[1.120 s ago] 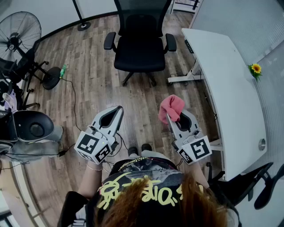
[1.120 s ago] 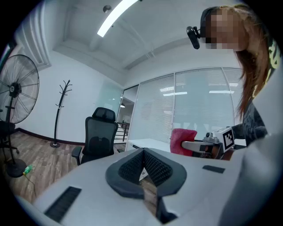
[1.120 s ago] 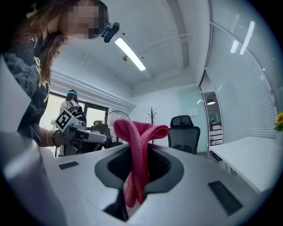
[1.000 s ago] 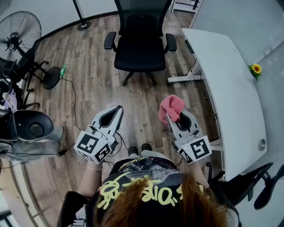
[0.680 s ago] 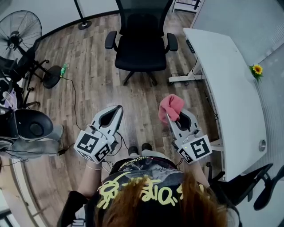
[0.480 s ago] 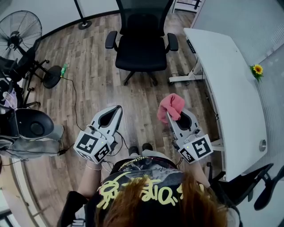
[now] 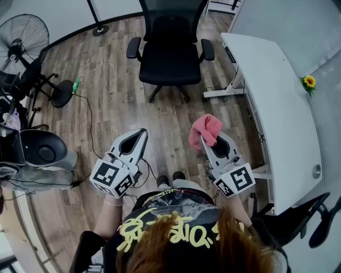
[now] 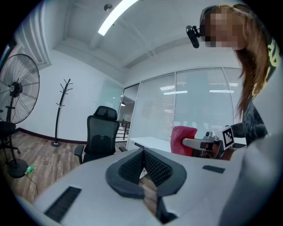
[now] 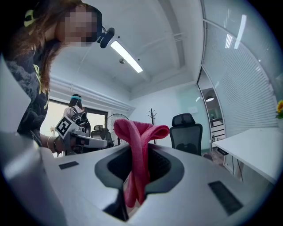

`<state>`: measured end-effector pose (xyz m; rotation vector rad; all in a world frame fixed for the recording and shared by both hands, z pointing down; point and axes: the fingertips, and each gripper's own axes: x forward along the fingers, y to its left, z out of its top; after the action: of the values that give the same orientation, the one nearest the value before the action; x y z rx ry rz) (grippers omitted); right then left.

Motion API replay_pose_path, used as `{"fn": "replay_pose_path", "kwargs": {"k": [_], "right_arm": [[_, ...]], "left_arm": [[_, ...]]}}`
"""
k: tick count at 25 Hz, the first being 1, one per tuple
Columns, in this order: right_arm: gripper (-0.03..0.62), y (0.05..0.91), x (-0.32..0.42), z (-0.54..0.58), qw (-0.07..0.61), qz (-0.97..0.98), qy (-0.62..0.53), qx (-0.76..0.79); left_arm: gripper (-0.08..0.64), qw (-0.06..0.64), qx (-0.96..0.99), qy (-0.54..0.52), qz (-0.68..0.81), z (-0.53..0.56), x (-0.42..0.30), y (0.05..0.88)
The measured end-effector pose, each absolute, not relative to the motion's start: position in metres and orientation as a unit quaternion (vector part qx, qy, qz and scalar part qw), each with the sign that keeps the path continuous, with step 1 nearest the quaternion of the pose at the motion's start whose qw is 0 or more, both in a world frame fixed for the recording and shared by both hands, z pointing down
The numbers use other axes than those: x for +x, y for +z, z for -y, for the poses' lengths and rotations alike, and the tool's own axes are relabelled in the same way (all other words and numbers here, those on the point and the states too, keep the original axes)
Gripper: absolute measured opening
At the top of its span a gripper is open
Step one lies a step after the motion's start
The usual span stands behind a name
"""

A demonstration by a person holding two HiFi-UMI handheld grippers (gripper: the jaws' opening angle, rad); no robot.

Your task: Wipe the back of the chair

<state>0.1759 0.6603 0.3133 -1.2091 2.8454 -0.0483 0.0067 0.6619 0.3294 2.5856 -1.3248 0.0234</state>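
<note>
A black office chair (image 7: 169, 47) stands on the wood floor at the top of the head view, its seat facing me; its mesh back (image 7: 171, 16) is at the far side. The chair (image 8: 99, 141) also shows in the left gripper view and the chair (image 9: 186, 132) again in the right gripper view. My right gripper (image 7: 203, 139) is shut on a pink cloth (image 7: 206, 129), which bunches above the jaws (image 9: 140, 145). My left gripper (image 7: 141, 132) is shut with nothing in it (image 8: 142, 164). Both are well short of the chair.
A white desk (image 7: 277, 106) runs along the right, with a small sunflower (image 7: 307, 82) on the far side. A standing fan (image 7: 24, 37), a green-ended cable (image 7: 76, 85) on the floor and a dark bin (image 7: 40, 153) are at the left. A second black chair (image 7: 298, 224) sits lower right.
The view has shifted slightly; both grippers keep the same pose, and the pink cloth stays held in the right one.
</note>
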Motion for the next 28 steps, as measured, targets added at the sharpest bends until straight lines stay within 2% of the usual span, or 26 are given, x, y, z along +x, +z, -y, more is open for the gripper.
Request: {"fn": "replay_pose_path", "kwargs": {"k": [14, 28], "right_arm": [[0.072, 0.325, 0.166, -0.675, 0.016, -0.907, -0.021, -0.421], [0.072, 0.325, 0.148, -0.603, 0.021, -0.925, -0.015, -0.380]], "left_arm": [[-0.011, 0.123, 0.895, 0.012, 0.428, -0.671, -0.006, 0.342], [-0.011, 0.125, 0.878, 0.008, 0.461, -0.608, -0.018, 0.342]]}}
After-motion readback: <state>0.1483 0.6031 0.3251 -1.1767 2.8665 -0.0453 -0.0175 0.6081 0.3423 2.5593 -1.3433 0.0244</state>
